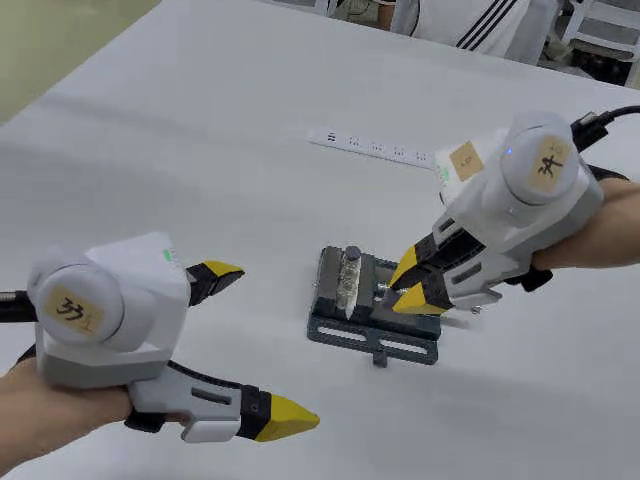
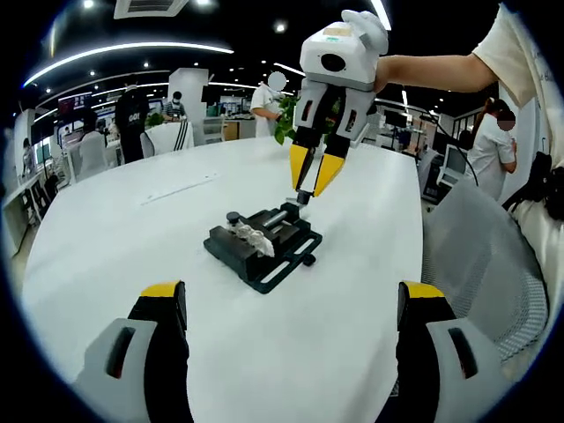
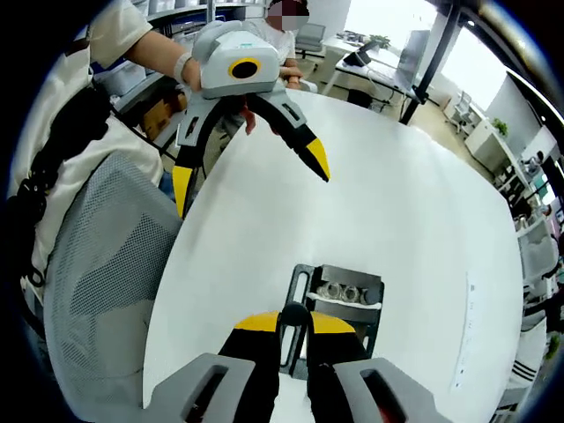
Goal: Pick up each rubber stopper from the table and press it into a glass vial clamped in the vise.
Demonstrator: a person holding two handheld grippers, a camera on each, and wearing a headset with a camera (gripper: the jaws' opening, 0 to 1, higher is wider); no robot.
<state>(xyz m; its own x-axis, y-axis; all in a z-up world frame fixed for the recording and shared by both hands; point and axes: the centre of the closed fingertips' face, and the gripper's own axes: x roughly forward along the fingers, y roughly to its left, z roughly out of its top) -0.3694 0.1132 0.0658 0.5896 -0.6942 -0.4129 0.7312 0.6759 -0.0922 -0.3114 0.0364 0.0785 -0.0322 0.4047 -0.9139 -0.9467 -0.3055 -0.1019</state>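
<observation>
Pinching a dark, round-topped rubber stopper (image 3: 293,319) between its yellow wedge tips, the right claw (image 1: 412,288) hangs just above one end of the black metal vise (image 1: 350,335), whose clear glass vial (image 1: 349,283) sits clamped just beyond those tips. The left claw (image 1: 262,345) is spread wide over the smooth white surface (image 1: 200,150), with the vise well ahead of it.

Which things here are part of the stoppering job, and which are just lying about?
Job:
- vise
- vial, clamped in it
- dark piece, perhaps a stopper, between the right gripper jaws
- left gripper, open

Lying about:
- power strip
- mesh chair
</observation>
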